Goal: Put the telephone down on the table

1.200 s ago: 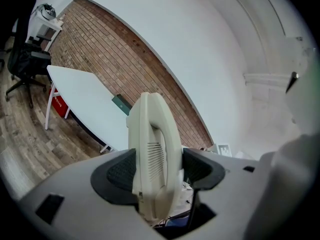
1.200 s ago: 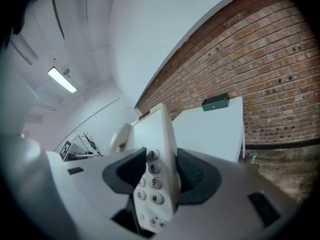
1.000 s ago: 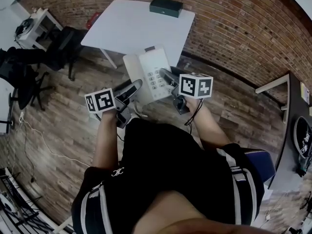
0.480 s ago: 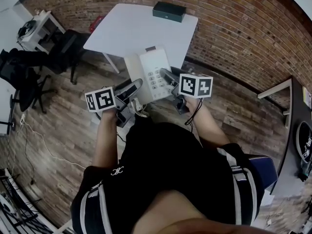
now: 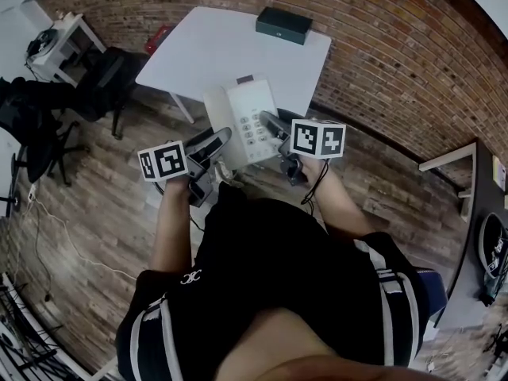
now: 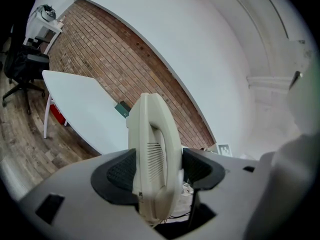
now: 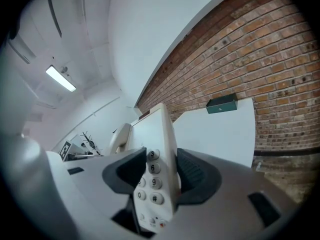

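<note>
Overhead, the telephone (image 5: 242, 117) is carried in the air between two hand-held grippers, low in front of the person. Its far end just overlaps the near edge of the white table (image 5: 214, 46). The left gripper (image 5: 216, 143) is clamped across the handset (image 6: 152, 149) side. The right gripper (image 5: 270, 124) is clamped on the keypad (image 7: 150, 184) edge, its pads pressing the casing on both faces. The telephone's long axis runs away from the person, toward the table. The table lies ahead of both grippers, with the right one slightly the more forward. A dark box (image 5: 283, 25) sits at the table's far edge, well apart. Setting down probably requires both grippers to advance together and then lower the base flat.
</note>
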`<state>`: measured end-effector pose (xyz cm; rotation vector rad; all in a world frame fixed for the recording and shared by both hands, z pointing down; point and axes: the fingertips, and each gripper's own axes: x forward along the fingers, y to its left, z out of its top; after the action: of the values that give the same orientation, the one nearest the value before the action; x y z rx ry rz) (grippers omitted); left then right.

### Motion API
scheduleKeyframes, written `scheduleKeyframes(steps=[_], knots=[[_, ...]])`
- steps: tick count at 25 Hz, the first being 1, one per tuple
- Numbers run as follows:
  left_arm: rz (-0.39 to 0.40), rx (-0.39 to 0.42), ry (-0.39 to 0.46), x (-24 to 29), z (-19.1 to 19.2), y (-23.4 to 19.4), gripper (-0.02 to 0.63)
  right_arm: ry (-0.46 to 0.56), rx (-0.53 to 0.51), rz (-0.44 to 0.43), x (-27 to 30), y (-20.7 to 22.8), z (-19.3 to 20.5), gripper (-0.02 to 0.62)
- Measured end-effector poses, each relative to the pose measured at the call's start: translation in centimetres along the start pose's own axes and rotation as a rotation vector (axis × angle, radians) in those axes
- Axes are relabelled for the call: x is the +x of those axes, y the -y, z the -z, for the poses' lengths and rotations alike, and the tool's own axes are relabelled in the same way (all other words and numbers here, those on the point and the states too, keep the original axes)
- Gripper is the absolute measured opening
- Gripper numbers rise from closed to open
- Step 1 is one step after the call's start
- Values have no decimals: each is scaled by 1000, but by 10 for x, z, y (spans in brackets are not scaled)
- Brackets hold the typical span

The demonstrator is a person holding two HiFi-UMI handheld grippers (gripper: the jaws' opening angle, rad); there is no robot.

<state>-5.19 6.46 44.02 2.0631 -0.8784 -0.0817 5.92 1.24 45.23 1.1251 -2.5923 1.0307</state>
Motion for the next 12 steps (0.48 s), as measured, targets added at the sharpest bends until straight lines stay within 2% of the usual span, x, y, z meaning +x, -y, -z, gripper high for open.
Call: scheduleKeyframes(steps=[7,12], knots=[[11,-11,-19,25,-49,-42,290,-5,8,18,55,20,-33,176],[7,-33,-47,42,-92,-75,290,-24,51,37,101,33,-58,176]])
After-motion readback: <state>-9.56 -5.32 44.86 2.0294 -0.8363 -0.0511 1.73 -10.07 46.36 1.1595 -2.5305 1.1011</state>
